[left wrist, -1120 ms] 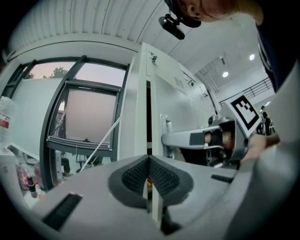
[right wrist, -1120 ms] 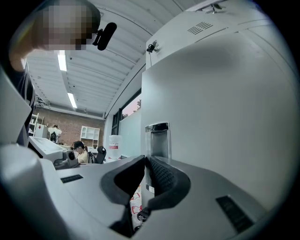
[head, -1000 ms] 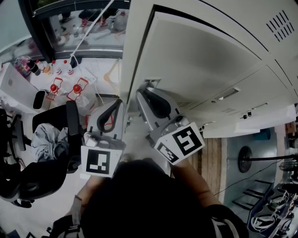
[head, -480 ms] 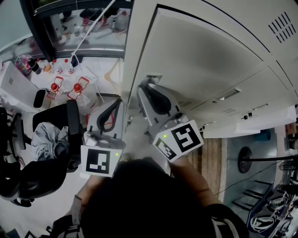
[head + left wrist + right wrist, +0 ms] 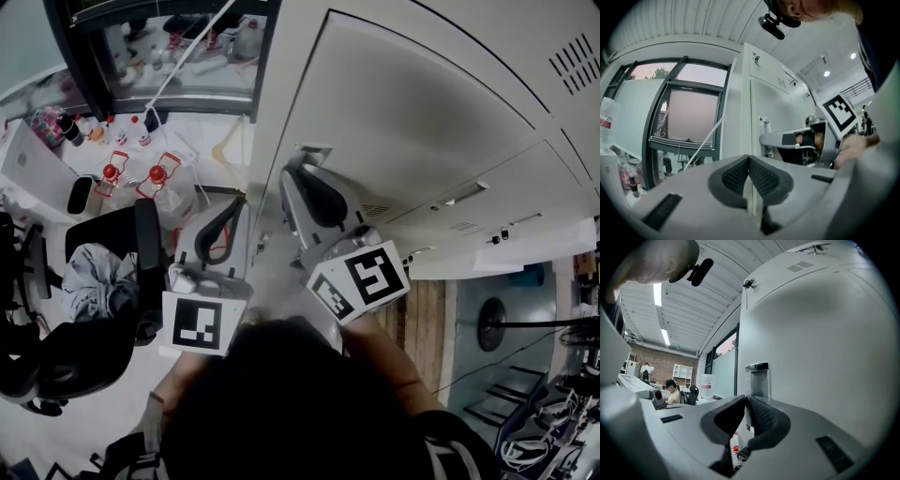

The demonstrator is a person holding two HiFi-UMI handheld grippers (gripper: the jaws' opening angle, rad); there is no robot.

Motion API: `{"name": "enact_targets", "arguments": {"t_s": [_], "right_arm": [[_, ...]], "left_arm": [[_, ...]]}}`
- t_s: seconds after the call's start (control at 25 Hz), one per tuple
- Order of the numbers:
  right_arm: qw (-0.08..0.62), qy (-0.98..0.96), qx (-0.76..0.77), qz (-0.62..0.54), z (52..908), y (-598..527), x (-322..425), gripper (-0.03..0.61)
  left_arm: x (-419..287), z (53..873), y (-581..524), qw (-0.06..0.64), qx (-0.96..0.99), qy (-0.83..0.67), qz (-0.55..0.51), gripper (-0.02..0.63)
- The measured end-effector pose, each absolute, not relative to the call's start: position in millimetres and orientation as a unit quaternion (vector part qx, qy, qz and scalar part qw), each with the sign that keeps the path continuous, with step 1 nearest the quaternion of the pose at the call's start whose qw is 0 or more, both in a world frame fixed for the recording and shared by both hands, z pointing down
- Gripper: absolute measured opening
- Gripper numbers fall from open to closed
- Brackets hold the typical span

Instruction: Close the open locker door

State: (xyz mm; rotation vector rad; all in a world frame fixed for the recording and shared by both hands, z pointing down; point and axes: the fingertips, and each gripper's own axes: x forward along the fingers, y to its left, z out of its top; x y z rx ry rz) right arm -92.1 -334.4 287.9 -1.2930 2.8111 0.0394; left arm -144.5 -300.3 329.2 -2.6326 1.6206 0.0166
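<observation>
The pale grey locker door stands almost flush with the locker body, with a thin dark gap along its left edge. Its metal handle sits at that edge. My right gripper is shut with nothing between its jaws, and its tip rests against the door just below the handle. In the left gripper view the right gripper reaches to the handle. My left gripper hangs to the left of the locker, shut and empty, away from the door.
A white desk with small bottles and red-capped items lies to the left below a window. A black office chair with cloth on it stands at lower left. More locker doors continue to the right. A person sits far off.
The door has swung a little further toward the locker body and the dark gap has narrowed. My right gripper has moved forward with it. The left gripper has barely moved.
</observation>
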Motion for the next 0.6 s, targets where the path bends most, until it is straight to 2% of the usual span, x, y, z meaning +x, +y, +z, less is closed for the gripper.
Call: {"name": "enact_targets", "arguments": {"t_s": [0.6], "right_arm": [[0.024,0.898,-0.439,0.014,287.7,-346.4,-91.0,0.044]], "left_arm": [[-149.8,329.5,-302.6,0.025,-0.847,0.531,0.004,0.002]]}}
